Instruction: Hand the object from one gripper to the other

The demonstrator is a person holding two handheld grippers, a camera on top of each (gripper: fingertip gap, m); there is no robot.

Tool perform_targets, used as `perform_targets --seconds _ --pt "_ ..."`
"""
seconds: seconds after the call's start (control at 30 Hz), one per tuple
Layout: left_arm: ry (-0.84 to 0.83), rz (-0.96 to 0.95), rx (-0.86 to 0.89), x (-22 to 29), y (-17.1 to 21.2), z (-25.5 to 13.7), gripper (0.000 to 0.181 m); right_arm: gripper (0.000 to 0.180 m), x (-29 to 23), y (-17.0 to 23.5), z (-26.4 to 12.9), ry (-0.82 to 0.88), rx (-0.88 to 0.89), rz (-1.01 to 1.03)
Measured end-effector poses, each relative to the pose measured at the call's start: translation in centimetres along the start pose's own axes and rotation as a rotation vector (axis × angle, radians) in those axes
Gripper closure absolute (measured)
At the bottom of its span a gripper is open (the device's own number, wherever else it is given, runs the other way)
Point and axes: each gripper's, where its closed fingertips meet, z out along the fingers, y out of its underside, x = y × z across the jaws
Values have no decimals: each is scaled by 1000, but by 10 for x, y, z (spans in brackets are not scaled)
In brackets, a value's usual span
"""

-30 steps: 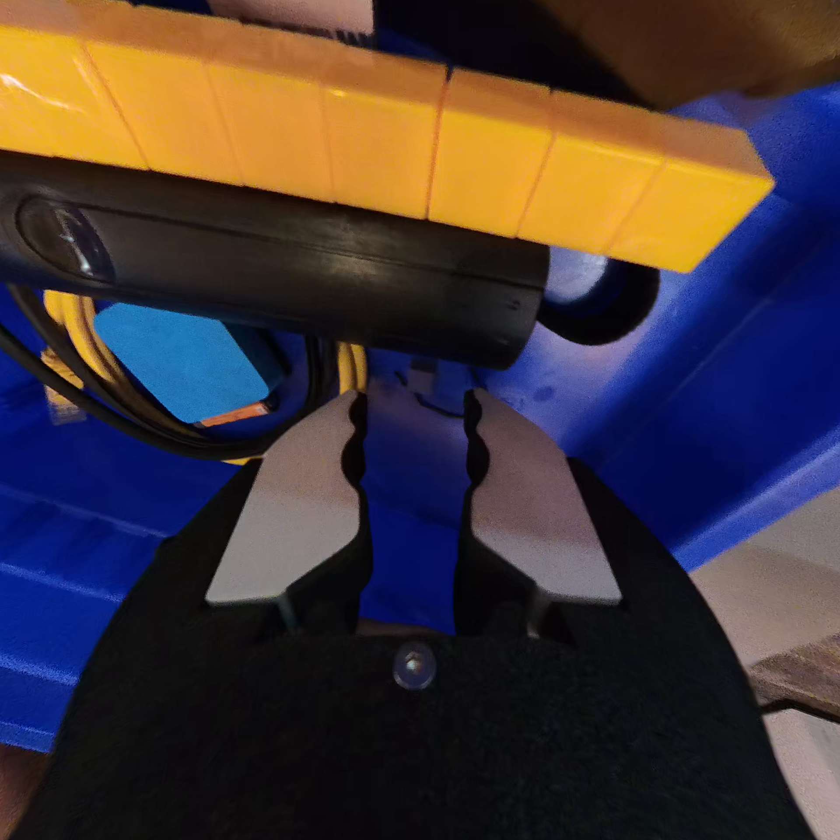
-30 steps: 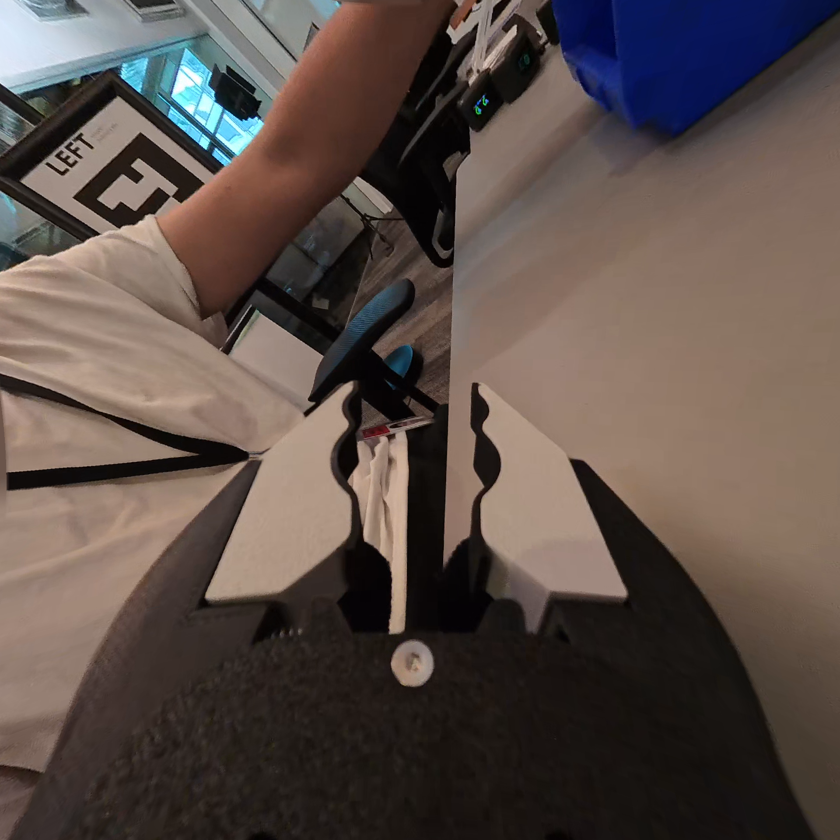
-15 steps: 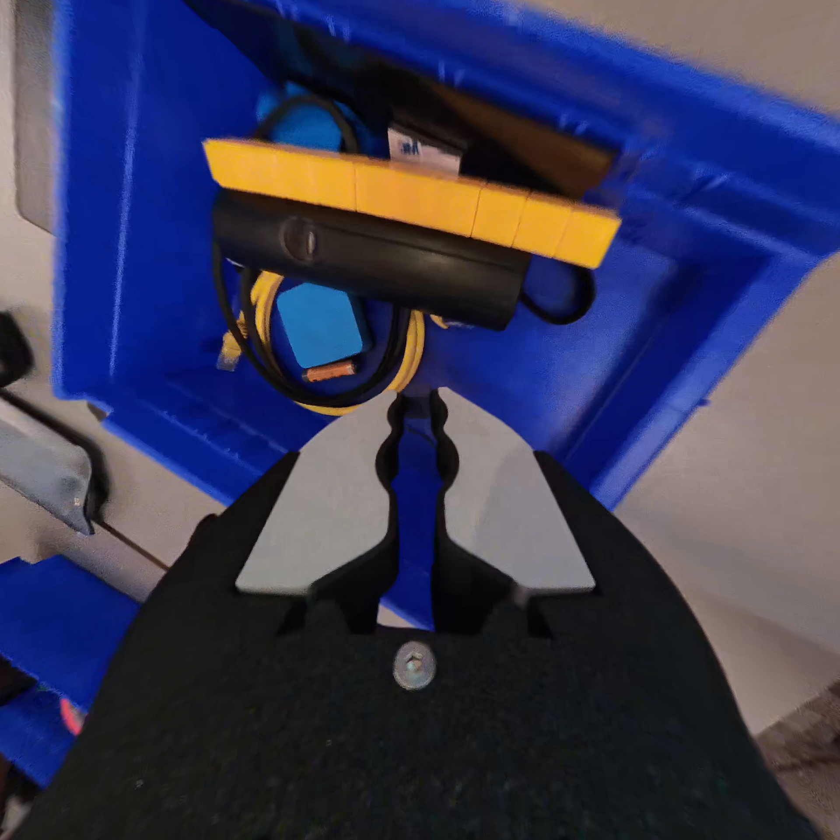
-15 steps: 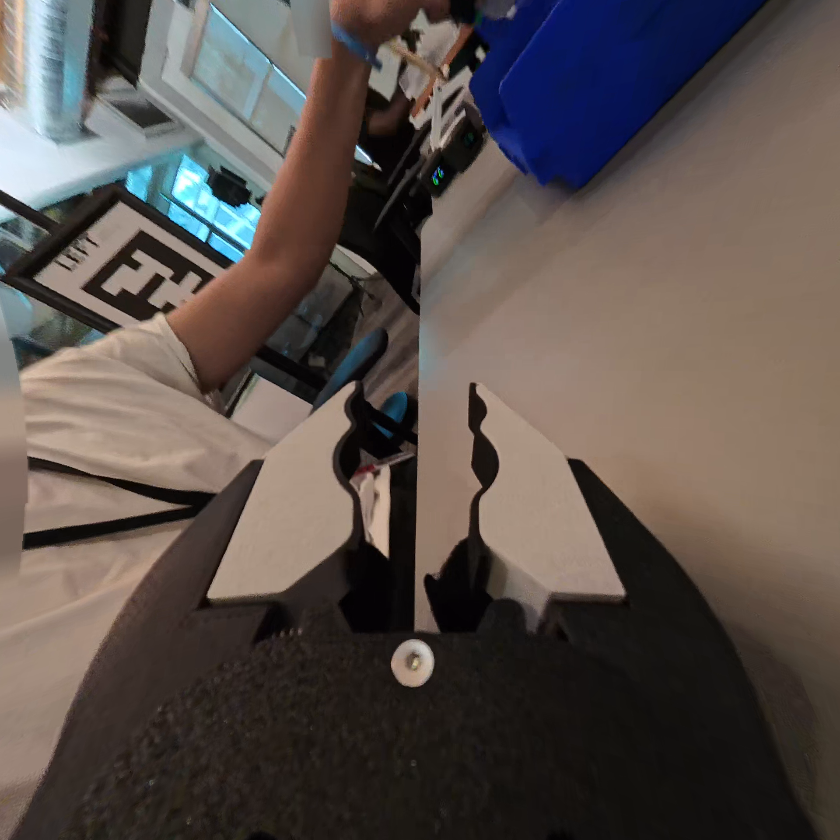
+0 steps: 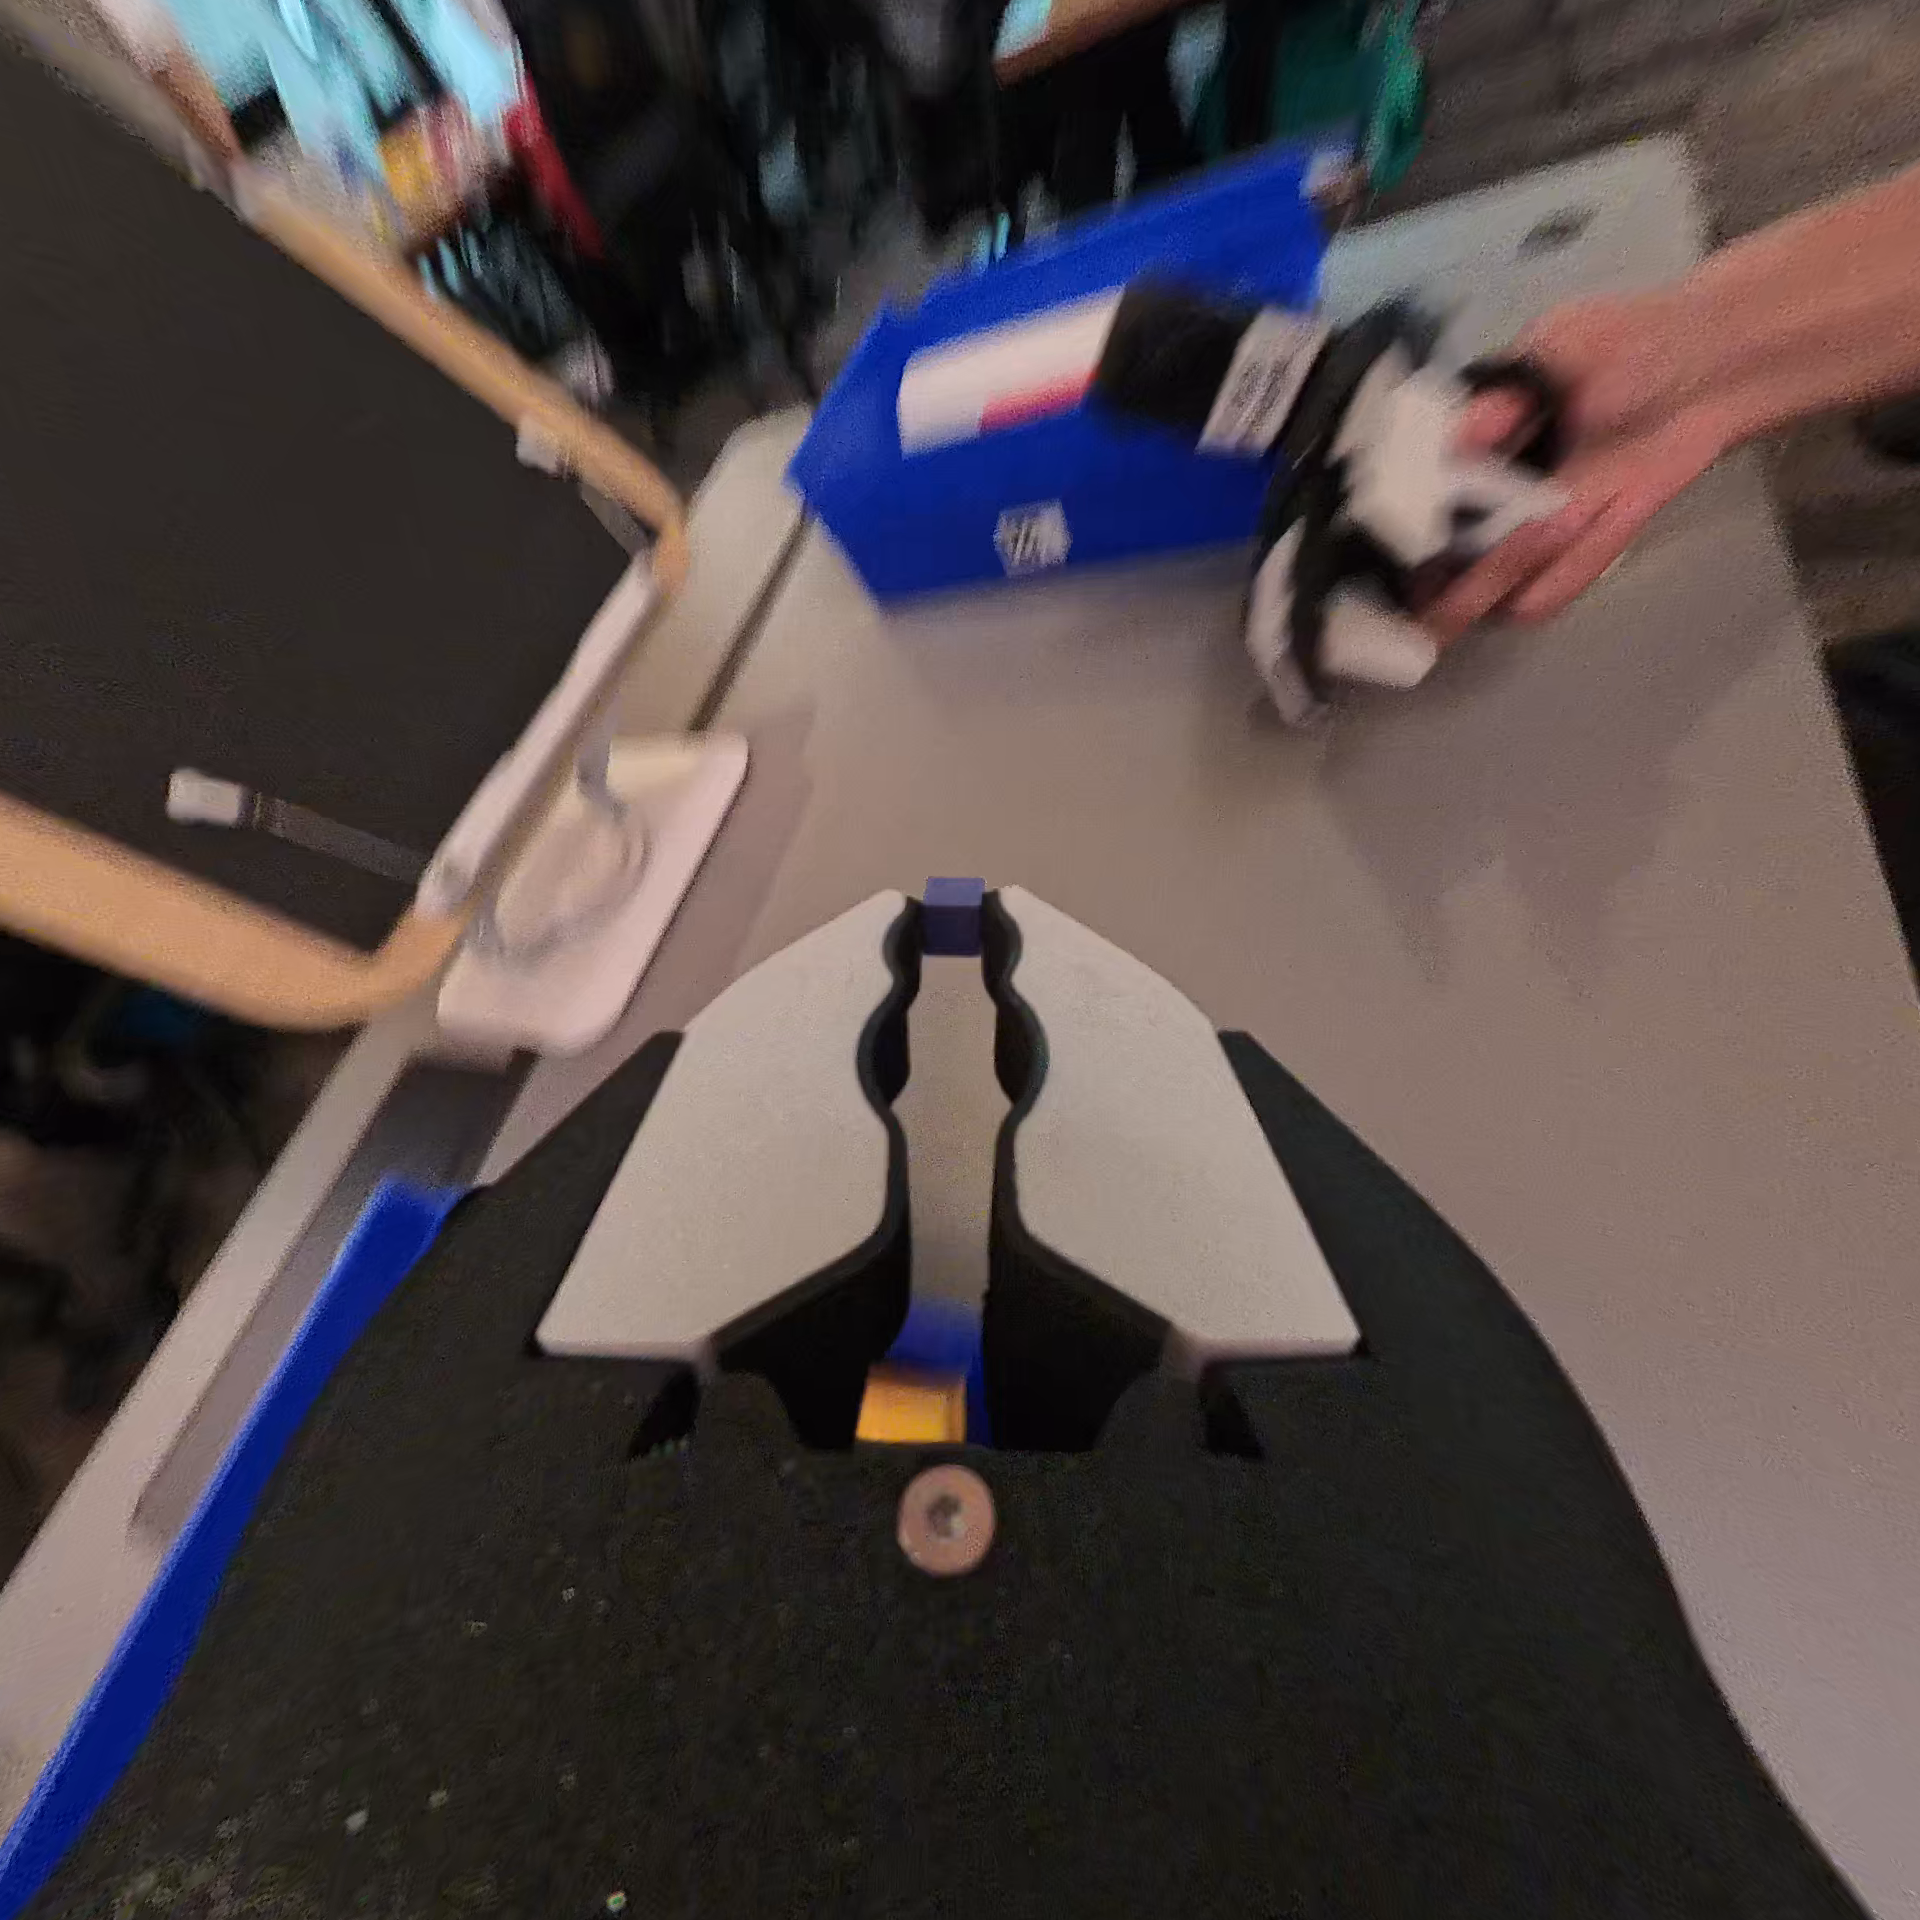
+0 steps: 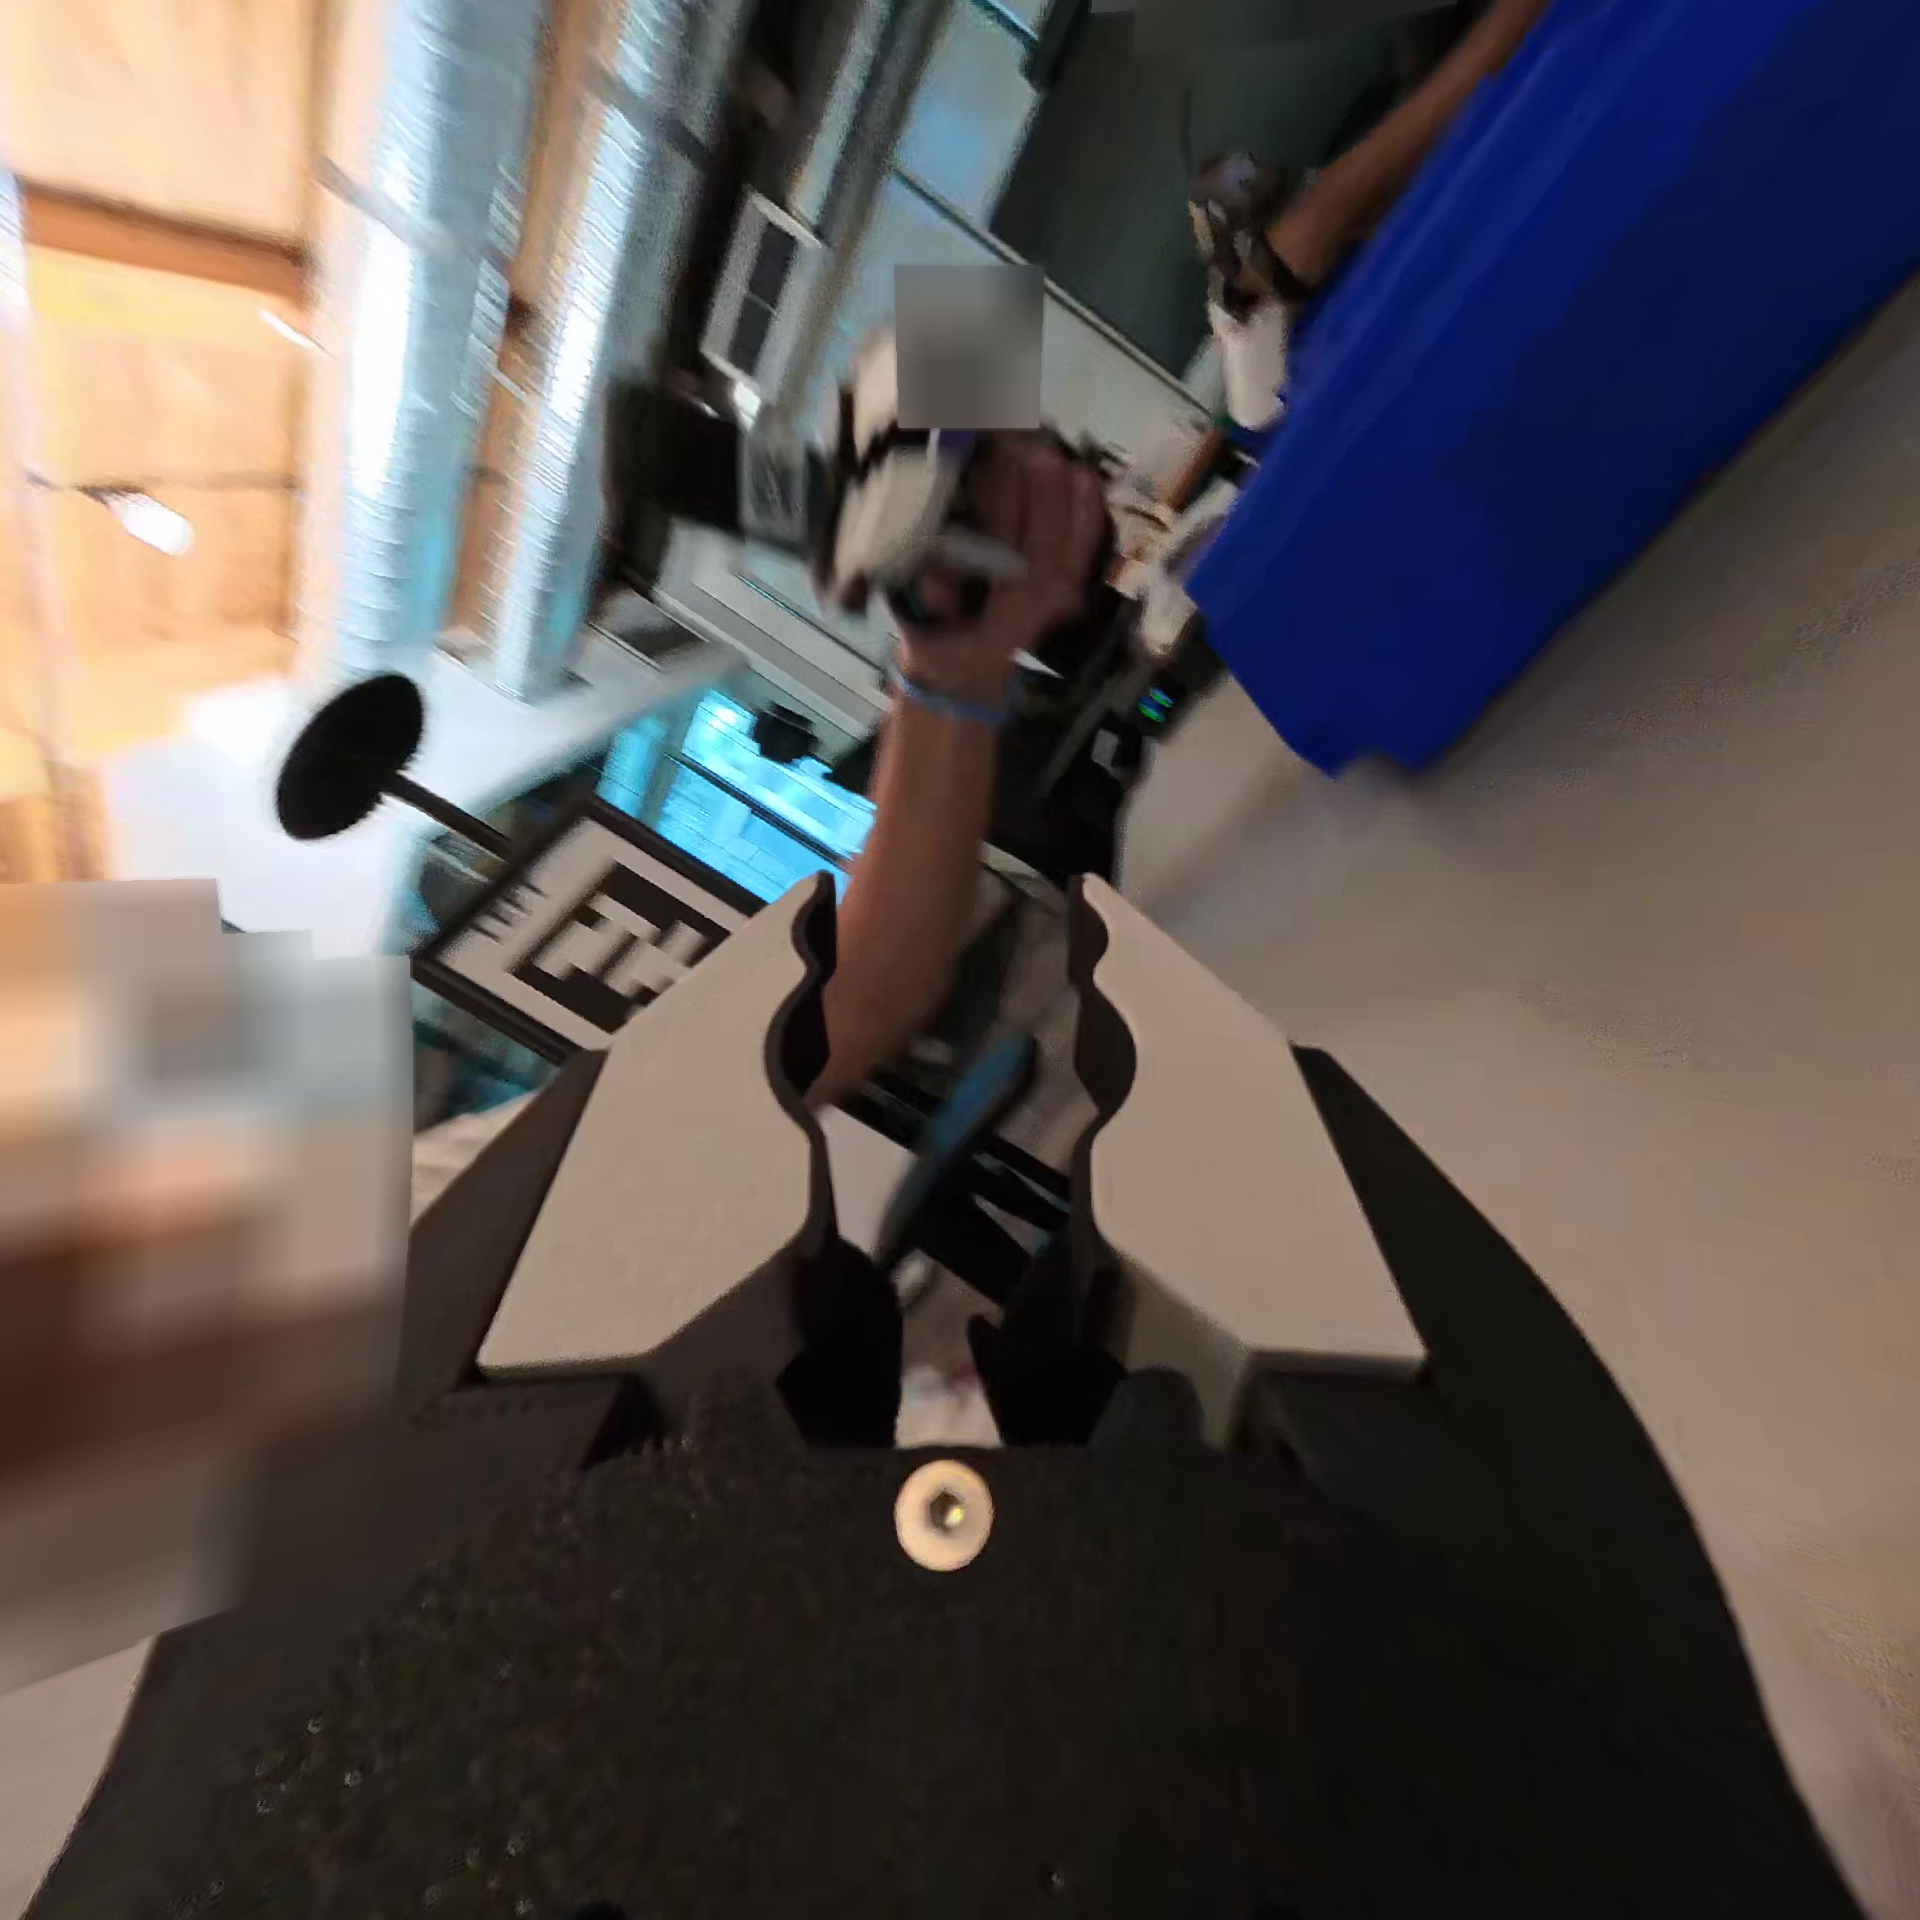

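Clamped in the left gripper [image 5: 953, 928]: a small blue block [image 5: 953, 925], pinched between the two fingertips and held above the grey table [image 5: 1455, 987], near its left edge. Farther back along the table, a blue bin [image 5: 1049, 447] wearing a white-and-pink label and a small white printed mark on its front wall, both too smeared by motion to read. To its right, near the far right corner, the right gripper [image 5: 1340, 582] in a person's hand [image 5: 1590, 468], blurred, carrying a white sticker with a dark code pattern; illegible as well. Wide bare tabletop between the two grippers, nothing lying across it. By the left edge, a white flat base [image 5: 603, 883] and a dark panel with a tan curved frame [image 5: 260, 520]. A second strip of blue [image 5: 239, 1455] close under the left gripper at the near left edge. From the right wrist view: right gripper [image 6: 951, 914] with jaws apart and nothing between them, tilted sideways beside the table [image 6: 1558, 1039]; beyond the fingers, the left forearm [image 6: 925, 831], a framed black-and-white marker board [image 6: 603, 956], and the blue bin [image 6: 1558, 364] at the far edge.
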Motion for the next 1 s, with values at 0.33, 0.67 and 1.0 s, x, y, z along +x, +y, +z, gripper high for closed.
perform_targets --seconds 0.33,0.67,1.0 --pt "53 16 228 82 -25 82 170 148 -13 -13 19 -244 36 94" --pt "38 50 184 91 -13 98 170 169 3 -1 18 -138 -16 79" --pt "244 -132 131 133 2 82 154 170 9 62 -8 -66 -471 -3"
